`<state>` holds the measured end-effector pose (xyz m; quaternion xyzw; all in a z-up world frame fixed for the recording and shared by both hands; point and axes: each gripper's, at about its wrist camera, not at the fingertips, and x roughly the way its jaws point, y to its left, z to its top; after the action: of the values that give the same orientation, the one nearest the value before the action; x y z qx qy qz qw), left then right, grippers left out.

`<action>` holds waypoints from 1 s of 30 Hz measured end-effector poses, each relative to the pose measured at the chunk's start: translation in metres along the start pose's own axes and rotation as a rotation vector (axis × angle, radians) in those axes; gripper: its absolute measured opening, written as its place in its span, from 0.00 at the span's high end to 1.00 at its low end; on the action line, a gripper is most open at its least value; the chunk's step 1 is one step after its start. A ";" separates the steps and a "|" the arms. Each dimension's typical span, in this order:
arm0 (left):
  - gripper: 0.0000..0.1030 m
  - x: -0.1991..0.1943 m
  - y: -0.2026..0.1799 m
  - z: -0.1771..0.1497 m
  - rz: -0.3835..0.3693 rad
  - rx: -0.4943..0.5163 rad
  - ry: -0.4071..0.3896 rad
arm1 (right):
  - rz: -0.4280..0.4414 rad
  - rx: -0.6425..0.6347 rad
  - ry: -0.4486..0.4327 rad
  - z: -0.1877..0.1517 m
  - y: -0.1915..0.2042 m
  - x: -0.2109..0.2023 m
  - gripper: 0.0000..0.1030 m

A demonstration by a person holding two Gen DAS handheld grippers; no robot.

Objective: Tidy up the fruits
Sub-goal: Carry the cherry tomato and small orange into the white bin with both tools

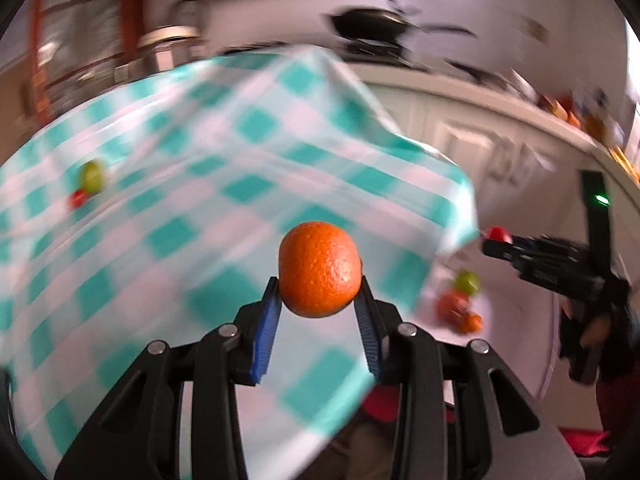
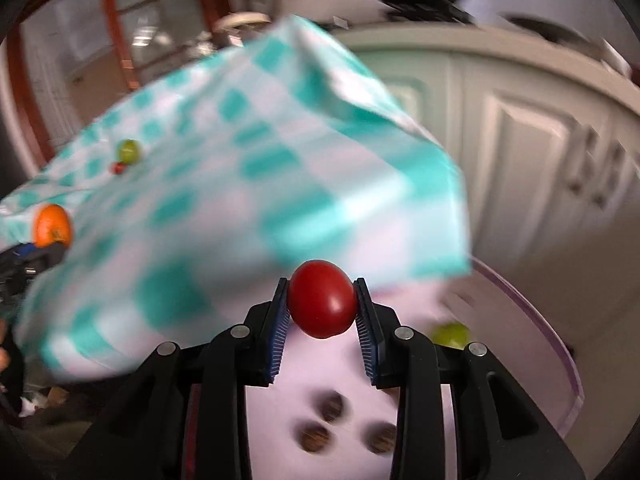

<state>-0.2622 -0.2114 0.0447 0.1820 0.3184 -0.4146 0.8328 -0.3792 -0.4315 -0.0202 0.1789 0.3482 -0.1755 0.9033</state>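
Note:
My left gripper [image 1: 318, 300] is shut on an orange [image 1: 319, 268] and holds it above the teal-and-white checked tablecloth [image 1: 192, 184]. My right gripper [image 2: 322, 308] is shut on a small red tomato [image 2: 322, 299] above a white plate [image 2: 532, 316]. A green fruit [image 1: 93, 176] and a small red fruit [image 1: 79, 198] lie together on the cloth at the far left. On the plate lie a green fruit [image 2: 450, 334] and three brown round fruits [image 2: 332, 406]. The left wrist view shows the plate's pile with green, red and orange fruits [image 1: 460, 304]. The background is blurred.
The right gripper shows in the left wrist view [image 1: 496, 240], off the table's right corner. White cabinet doors [image 2: 520, 152] stand behind. A counter with dark pans [image 1: 372, 28] runs along the back. The cloth's corner [image 1: 460, 216] hangs over the table edge.

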 end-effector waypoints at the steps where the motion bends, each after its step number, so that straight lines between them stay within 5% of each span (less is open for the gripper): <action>1: 0.64 0.008 -0.016 0.001 -0.027 0.045 0.023 | -0.025 0.010 0.023 -0.005 -0.010 0.003 0.69; 6: 0.64 0.063 -0.090 -0.001 -0.161 0.226 0.181 | -0.154 0.059 0.241 -0.046 -0.060 0.039 0.69; 11: 0.64 0.131 -0.142 -0.024 -0.219 0.335 0.380 | -0.187 0.059 0.425 -0.083 -0.077 0.069 0.69; 18: 0.64 0.210 -0.185 -0.080 -0.300 0.445 0.679 | -0.205 -0.019 0.568 -0.107 -0.078 0.095 0.69; 30: 0.64 0.233 -0.196 -0.117 -0.313 0.538 0.768 | -0.216 -0.066 0.665 -0.118 -0.077 0.110 0.69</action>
<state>-0.3592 -0.3949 -0.2068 0.4802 0.5076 -0.5051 0.5066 -0.4034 -0.4669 -0.1936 0.1590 0.6459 -0.1910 0.7219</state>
